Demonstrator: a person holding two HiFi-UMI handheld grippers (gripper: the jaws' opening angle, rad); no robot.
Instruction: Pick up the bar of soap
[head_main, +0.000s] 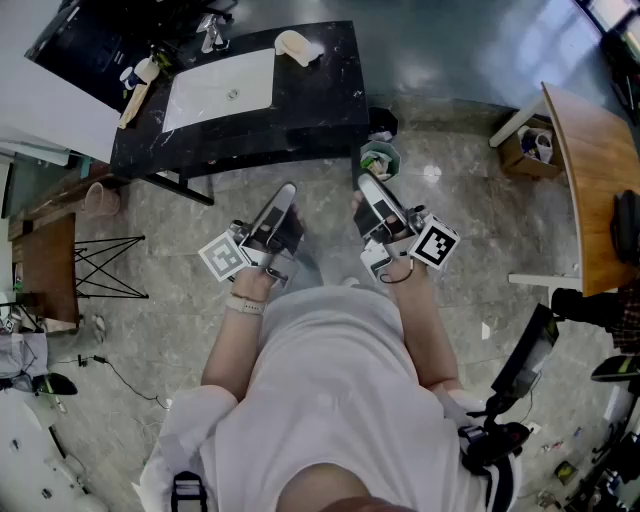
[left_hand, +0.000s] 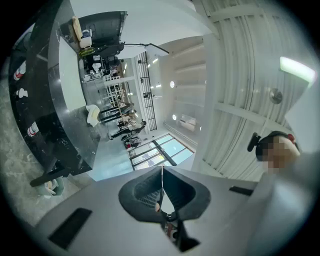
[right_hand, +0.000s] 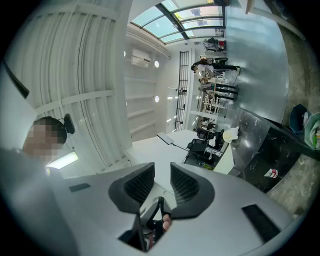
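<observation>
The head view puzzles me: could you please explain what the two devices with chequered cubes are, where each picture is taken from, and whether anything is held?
A person stands holding a two-jaw gripper in each hand; the marker cubes are part of them. The head view looks down from a camera on the person's head: the left gripper and right gripper are held out before a black counter with a white sink. A pale lump, possibly the soap, lies by the sink's far right corner; bottles stand at its left. The other two pictures come from cameras riding on each gripper. The left jaws are together, the right jaws apart; neither holds anything.
</observation>
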